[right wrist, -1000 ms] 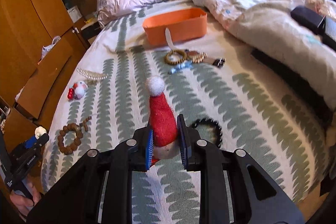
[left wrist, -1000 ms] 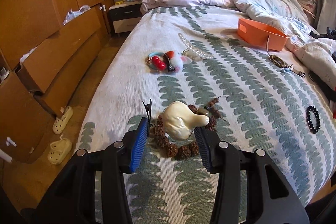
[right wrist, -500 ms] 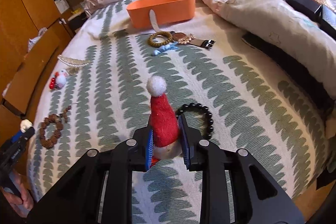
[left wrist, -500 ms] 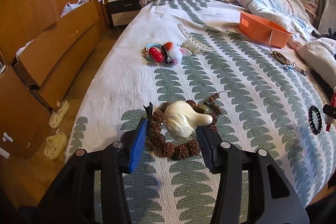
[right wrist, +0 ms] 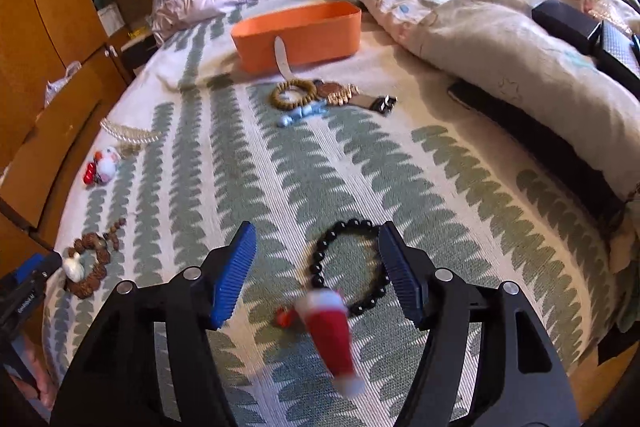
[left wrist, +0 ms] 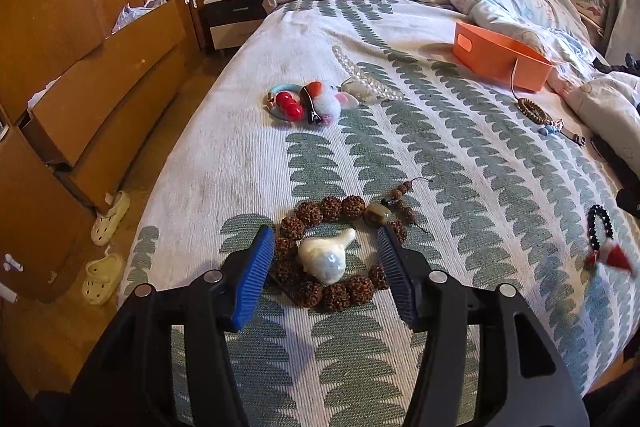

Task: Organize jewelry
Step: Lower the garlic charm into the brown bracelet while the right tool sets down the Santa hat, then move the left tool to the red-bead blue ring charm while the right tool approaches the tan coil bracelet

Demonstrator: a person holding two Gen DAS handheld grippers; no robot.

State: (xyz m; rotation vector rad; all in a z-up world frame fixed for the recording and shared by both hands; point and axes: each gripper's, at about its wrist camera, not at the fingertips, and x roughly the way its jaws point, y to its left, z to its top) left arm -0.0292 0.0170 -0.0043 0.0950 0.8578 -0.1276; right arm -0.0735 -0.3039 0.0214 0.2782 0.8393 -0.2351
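Red santa-hat charm (right wrist: 330,331) was motion-blurred between the right tongs (right wrist: 318,269), tip toward the camera, touching neither pad; whether it was resting on the bed (right wrist: 400,163) or falling could not be told. Right tongs were opening, nothing gripped. Black bead bracelet (right wrist: 348,267) lay on the bed just beyond the charm, its near edge hidden behind the hat. Left tongs (left wrist: 326,247) were also opening, pads clear of the white bird figurine (left wrist: 326,259), which lay inside the ring of the brown seed-bead bracelet (left wrist: 332,211); part of that ring was hidden behind the left pad. Orange bin (right wrist: 296,31) sat far up the bed; its inside was not visible from either view, contents unknown. A white strip (right wrist: 282,57) hung over its front wall. Wooden bead bracelet (right wrist: 294,93), a blue piece and a watch-like item clustered just before the bin, details too small. Pearl strand (left wrist: 360,75) and red-and-white pompom clip (left wrist: 316,103) lay mid-bed.
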